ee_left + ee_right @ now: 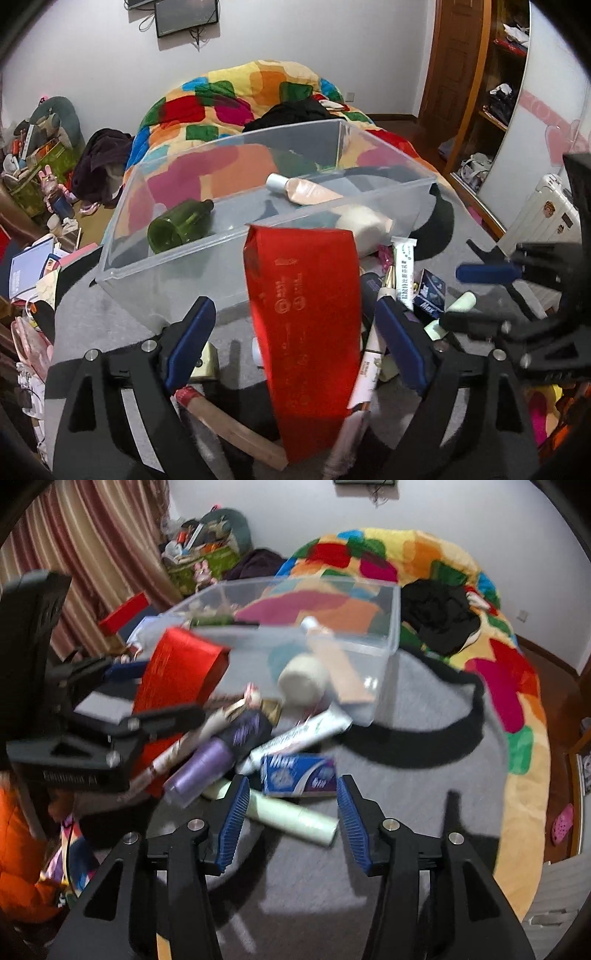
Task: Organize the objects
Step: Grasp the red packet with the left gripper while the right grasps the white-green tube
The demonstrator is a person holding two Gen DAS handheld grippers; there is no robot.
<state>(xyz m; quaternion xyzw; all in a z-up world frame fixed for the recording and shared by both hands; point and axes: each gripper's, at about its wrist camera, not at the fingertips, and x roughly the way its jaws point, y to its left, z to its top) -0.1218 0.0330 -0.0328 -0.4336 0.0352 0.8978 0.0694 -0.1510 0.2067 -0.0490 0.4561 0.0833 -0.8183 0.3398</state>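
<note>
Left wrist: left claw (295, 332) wide, red box (304, 325) between, unpinched; right claw (293, 812) open, empty.

Clear plastic bin (229, 236) on grey mat holds green bottle (177, 227), pink tube (306, 190); red packet (306, 332) tilted at near wall.

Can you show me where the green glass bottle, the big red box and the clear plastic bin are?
Green glass bottle (177, 227): left wrist view, on its body.
Big red box (306, 325): left wrist view, on its front face.
Clear plastic bin (125, 206): left wrist view, on its left wall.
</note>
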